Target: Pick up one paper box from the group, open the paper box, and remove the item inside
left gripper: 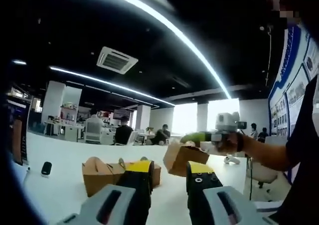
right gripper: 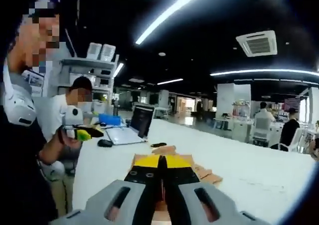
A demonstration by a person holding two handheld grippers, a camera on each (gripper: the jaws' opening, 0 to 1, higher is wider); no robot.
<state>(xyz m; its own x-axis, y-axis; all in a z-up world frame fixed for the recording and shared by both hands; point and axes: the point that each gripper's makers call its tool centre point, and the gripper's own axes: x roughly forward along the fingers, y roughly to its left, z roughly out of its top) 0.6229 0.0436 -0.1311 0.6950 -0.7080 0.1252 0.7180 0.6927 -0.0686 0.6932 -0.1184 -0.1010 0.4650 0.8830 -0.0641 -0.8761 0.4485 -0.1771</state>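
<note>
Brown kraft paper box (left gripper: 183,157), matte cardboard, blocky with folded flaps, held up in the air above the white counter (left gripper: 65,180), tilted with one corner down. In the left gripper view the right gripper (left gripper: 192,139) reaches in from the right, its green-yellow fingers (left gripper: 197,136) at the box's upper edge; a hand (left gripper: 228,142) with a dark wristband grips its handle. In the right gripper view the right gripper's own yellow-tipped black fingers (right gripper: 175,161) are pressed together on a flat brown cardboard panel, so the pinch is on the box. Long axis of the box: cannot tell.

Group of boxes (left gripper: 102,172) sits on the counter, same brown cardboard, gable-shaped with folded tops, one with a looped handle; partly hidden behind the left gripper (left gripper: 169,172). Left fingers (left gripper: 140,172) spread with a clear gap, nothing between them.

Small dark oval object (left gripper: 46,168) lies on the counter toward its left side. In the right gripper view the left gripper (right gripper: 87,133) shows at left, and an open laptop (right gripper: 130,126) and a mouse (right gripper: 105,143) rest on the counter beyond.
</note>
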